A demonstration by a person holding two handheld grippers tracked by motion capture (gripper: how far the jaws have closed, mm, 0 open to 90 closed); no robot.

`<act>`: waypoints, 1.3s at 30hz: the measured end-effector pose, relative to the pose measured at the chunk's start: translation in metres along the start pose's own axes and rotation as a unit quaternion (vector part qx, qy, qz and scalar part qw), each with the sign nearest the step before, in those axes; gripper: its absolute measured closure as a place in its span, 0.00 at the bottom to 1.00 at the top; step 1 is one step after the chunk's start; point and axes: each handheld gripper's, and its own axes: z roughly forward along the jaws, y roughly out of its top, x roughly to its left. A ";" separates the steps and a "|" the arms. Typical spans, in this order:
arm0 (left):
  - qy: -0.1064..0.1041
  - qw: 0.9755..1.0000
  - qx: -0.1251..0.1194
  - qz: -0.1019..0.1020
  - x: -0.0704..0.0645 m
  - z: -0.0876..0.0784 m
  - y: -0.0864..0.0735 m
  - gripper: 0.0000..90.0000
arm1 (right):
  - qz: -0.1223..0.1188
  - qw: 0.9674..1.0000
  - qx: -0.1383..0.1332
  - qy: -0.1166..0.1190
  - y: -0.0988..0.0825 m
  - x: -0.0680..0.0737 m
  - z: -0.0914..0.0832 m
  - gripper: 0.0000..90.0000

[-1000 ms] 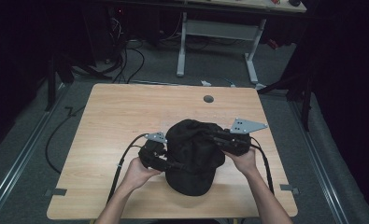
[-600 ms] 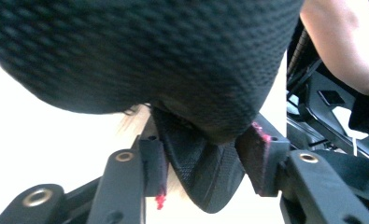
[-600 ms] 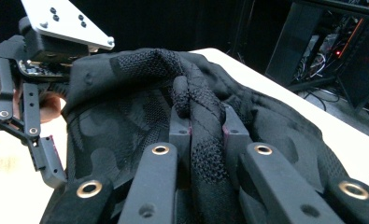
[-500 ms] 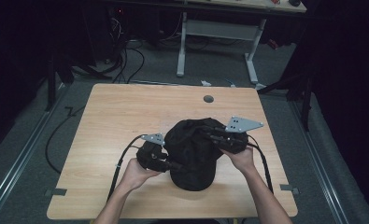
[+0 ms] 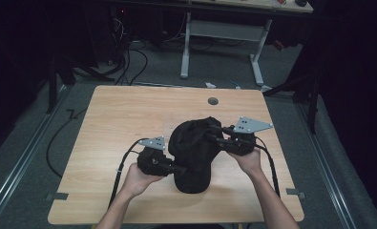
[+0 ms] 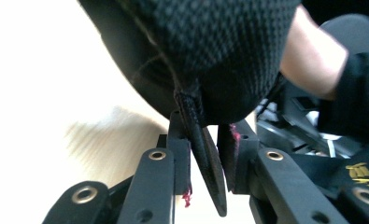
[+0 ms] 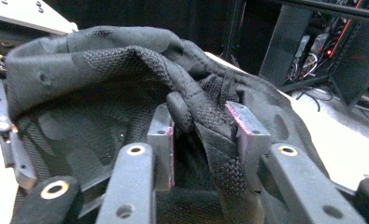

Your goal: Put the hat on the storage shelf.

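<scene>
A black mesh cap sits on the near middle of the wooden table, between the person's two hands. The left gripper comes in from the near left, its body held in the left hand, and reaches the cap's near left edge. In the left gripper view its fingers have just been closing and now pinch a stitched strap of the cap, with only that thin flap between the pads.

The right gripper reaches in from the right, held by the right hand, and meets the cap's far right side. Its fingers have just been opening: in the right gripper view they stand partly apart, with a rolled mesh edge of the cap lying between them; the fabric lies against the right pad, while the left pad stands just clear of it.

A small dark round hole lies in the table's far side, well apart from the cap.
</scene>
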 end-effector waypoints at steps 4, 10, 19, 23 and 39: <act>-0.007 1.000 -0.010 0.007 -0.004 -0.005 0.002 0.87 | 0.005 1.000 0.011 0.003 -0.001 -0.001 -0.001 0.61; 0.004 1.000 -0.014 0.021 -0.009 -0.008 0.001 0.88 | 0.021 1.000 0.012 0.005 -0.005 -0.005 -0.003 0.51; 0.013 0.998 -0.051 0.031 -0.014 -0.021 0.006 0.88 | 0.042 0.999 0.027 -0.013 -0.014 -0.013 -0.019 0.47; 0.023 0.996 -0.072 0.044 -0.017 -0.026 0.008 0.88 | 0.047 0.997 0.047 -0.035 -0.027 -0.012 -0.024 0.47; 0.079 0.984 -0.126 0.095 -0.022 -0.036 0.019 0.88 | 0.126 0.959 0.184 -0.177 -0.136 -0.012 -0.018 0.52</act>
